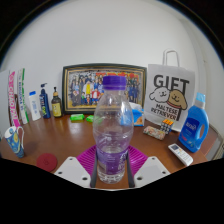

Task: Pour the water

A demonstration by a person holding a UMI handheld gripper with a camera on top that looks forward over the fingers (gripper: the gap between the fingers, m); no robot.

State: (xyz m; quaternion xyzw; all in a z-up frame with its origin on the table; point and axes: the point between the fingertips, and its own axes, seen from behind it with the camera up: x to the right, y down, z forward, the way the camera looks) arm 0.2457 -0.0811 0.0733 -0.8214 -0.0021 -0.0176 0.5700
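Hand-held gripper [111, 172] pinching water bottle [111, 130] low on its body, upright between the pads, over the desk [60, 140] — nearly full, so probably heavy, thin slick plastic. Better squeezed mid-body, gently.

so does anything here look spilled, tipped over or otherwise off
Nothing stands out. The clear plastic water bottle with a purple cap stands upright, capped, between the gripper fingers, on the brown wooden table. No spill shows; the white gift bag and framed photo also stand upright.
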